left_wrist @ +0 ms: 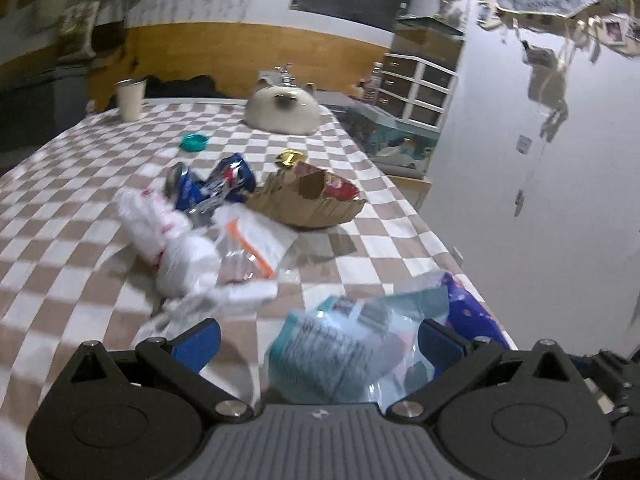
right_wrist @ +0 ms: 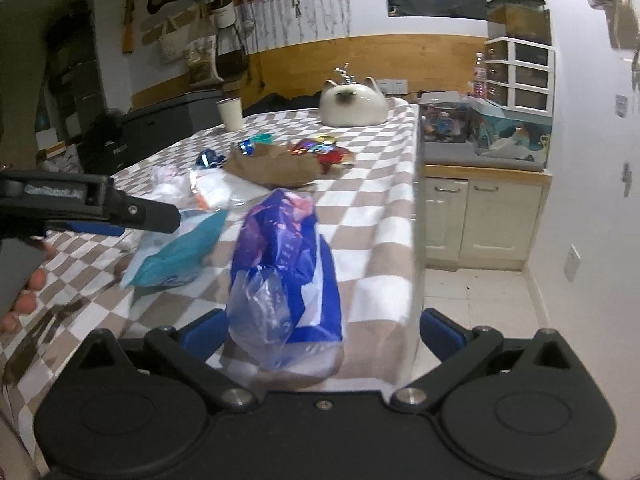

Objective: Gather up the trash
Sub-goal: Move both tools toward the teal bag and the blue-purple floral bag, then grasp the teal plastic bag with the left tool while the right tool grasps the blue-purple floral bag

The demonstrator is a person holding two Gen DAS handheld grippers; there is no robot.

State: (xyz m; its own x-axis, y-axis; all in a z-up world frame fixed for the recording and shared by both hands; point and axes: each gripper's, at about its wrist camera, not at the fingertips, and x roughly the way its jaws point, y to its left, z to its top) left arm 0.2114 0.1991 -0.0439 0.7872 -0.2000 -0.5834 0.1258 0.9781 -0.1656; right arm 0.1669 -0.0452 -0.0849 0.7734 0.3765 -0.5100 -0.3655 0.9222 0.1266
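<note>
**Trash collection: early stage, both grippers open over the near table edge**

A table with a brown-and-white checked cloth (left_wrist: 80, 184) fills the centre of both views, in a dim room with wood panelling and a dark window at the top of the frame. A cream cup (left_wrist: 130, 100) and a white cat-shaped ornament (left_wrist: 285, 111) stand at the far end.

Trash lies spread over the cloth. In the left wrist view, mid-frame: crushed blue cans (left_wrist: 212, 186), a brown paper tray (left_wrist: 304, 200) with red wrappers in it, a gold wrapper (left_wrist: 289, 159), white plastic bags (left_wrist: 168, 240) and a teal lid (left_wrist: 193, 142) further back.

Left gripper (left_wrist: 320, 344): jaws wide apart, nothing clamped. A teal packet (left_wrist: 332, 352) sits between the fingers at the bottom centre; whether either finger touches it cannot be told.

Right gripper (right_wrist: 322, 332): jaws wide apart, nothing clamped. A blue plastic bag (right_wrist: 284, 264) lies between the fingers near the right table edge, just beside the teal packet.

Progress: judged from the layout, little or nothing is collected. All items listed remain on the table, and no bin is visible. The blue bag may serve as the container, but this is not confirmed
</note>
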